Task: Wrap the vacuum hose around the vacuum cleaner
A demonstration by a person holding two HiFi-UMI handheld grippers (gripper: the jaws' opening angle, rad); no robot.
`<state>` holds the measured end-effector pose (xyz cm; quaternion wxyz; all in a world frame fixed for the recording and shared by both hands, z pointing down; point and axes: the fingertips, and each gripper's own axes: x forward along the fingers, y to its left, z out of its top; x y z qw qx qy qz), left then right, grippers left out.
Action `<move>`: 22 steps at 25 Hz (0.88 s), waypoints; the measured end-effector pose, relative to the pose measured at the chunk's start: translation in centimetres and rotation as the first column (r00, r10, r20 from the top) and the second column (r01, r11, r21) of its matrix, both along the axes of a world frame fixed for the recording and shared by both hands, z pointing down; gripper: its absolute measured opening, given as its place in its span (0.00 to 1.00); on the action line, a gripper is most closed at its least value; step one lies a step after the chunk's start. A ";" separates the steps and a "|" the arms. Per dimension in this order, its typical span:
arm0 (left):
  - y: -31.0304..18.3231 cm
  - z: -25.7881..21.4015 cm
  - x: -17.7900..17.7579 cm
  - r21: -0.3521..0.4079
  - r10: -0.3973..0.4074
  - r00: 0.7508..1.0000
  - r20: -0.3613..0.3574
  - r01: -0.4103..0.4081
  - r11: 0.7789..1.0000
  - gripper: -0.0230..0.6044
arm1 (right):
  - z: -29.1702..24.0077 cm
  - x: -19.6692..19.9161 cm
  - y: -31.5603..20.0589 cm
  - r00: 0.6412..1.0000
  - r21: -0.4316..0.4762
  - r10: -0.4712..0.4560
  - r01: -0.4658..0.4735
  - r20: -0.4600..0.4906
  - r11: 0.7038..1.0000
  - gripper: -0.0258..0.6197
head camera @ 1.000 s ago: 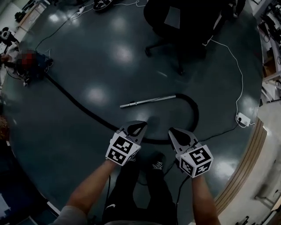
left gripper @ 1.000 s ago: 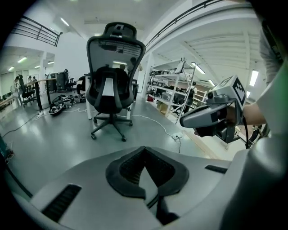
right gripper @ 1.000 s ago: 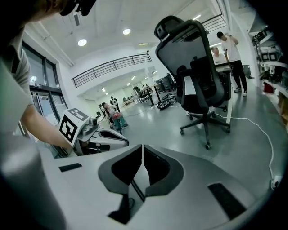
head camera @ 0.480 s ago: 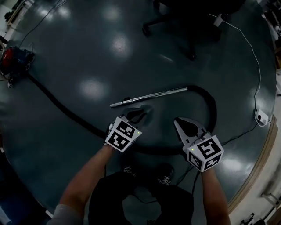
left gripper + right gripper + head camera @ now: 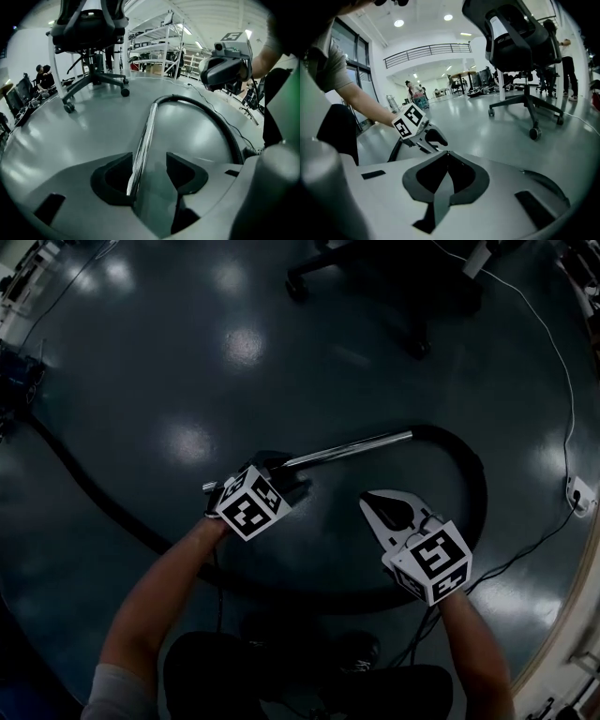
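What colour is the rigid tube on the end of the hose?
The tube is shiny silver; clearest in the left gripper view.

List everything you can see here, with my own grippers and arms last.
Metal tube: one, chrome, on the floor, near end between the left jaws.
Hose: one, black, curving from the tube's far end round to the left.
Office chair: one, black, beyond the tube.
Cable: one, white, floor at right.
Left gripper: one, white, jaws have just been opening, apart, tube between them.
Right gripper: one, white, shut, empty.
Forearms: two, bare, lower frame.
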<state>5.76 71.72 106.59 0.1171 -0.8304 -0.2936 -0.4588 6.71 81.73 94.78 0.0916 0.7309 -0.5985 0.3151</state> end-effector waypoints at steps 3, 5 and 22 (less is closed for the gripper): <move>-0.8 4.1 0.8 0.033 0.053 0.998 0.032 -0.054 0.998 0.38 | 3.1 -0.4 0.2 1.000 -0.013 -0.025 0.025 0.006 1.000 0.04; -0.7 5.8 0.8 0.030 0.066 0.997 0.050 -0.067 0.997 0.38 | 4.6 -0.6 0.7 1.000 -0.017 -0.020 0.020 0.016 1.000 0.04; -0.3 9.8 0.4 0.161 0.103 0.979 0.178 -0.133 0.978 0.32 | 7.2 -0.9 2.8 0.994 -0.003 0.065 -0.065 0.092 0.998 0.04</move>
